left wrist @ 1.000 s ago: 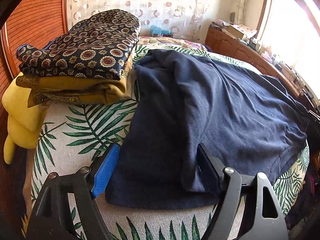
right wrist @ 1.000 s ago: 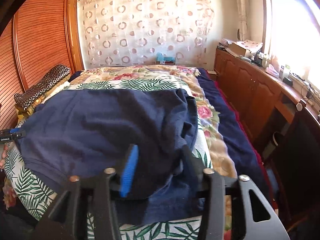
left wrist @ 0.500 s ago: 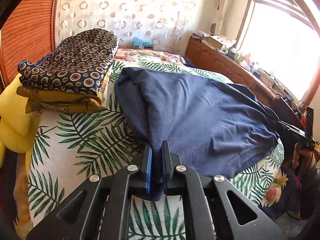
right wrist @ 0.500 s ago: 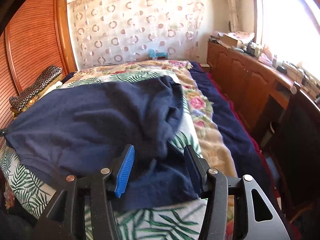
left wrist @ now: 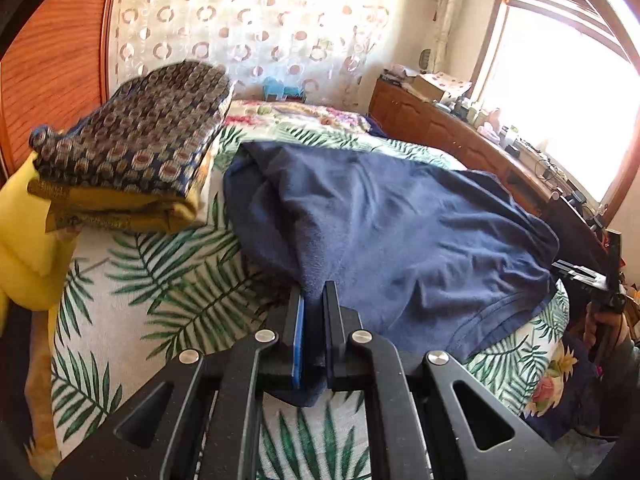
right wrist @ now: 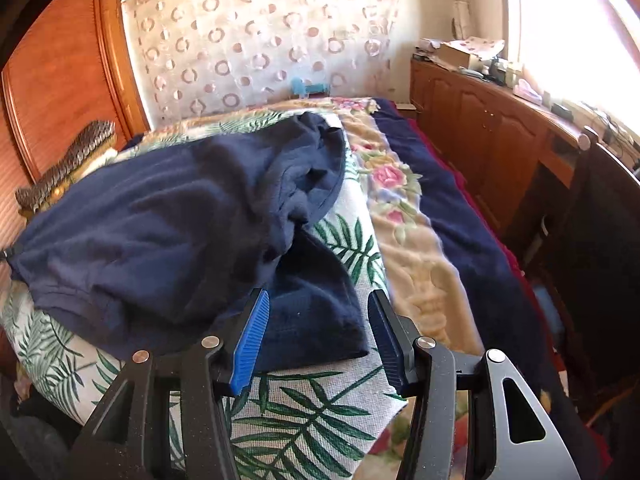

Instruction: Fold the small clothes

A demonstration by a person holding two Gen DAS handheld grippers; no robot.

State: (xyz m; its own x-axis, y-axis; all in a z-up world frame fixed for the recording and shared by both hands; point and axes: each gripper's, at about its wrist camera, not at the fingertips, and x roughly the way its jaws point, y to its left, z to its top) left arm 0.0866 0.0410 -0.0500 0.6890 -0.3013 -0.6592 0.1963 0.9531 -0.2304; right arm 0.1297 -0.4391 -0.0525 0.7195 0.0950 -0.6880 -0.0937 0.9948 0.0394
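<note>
The left gripper (left wrist: 313, 304) is clamped on a pinch of the navy garment (left wrist: 400, 232) at its near left corner, the cloth squeezed between the two pads and a small tail of it hanging below them; from that pinch the fabric rises in a taut ridge and then spreads across the leaf-print bedcover (left wrist: 168, 280) toward the right. The right gripper (right wrist: 318, 312) stands about half open over the garment's near right corner (right wrist: 316, 312); a dark flap lies between its blue pad and its black one, and neither pad appears to press on it, though the flap's edges are partly hidden behind the pads. Beyond it the garment bunches into folds around what may be the neckline (right wrist: 316, 176), the blur making that uncertain.

To the left of the garment, on the far left of the bed, sits a stack of folded clothes (left wrist: 132, 152): a patterned dark piece on top, a mustard one beneath; a yellow cushion (left wrist: 24, 248) hangs off the edge just beside it. A floral blanket (right wrist: 404, 216) runs along the right side of the bed; past it stands a wooden sideboard (right wrist: 488, 132) cluttered with small items under a bright window (left wrist: 568, 92). A circle-patterned curtain (right wrist: 260, 44) covers the far wall; a wooden wardrobe (right wrist: 68, 80) fills the left.
</note>
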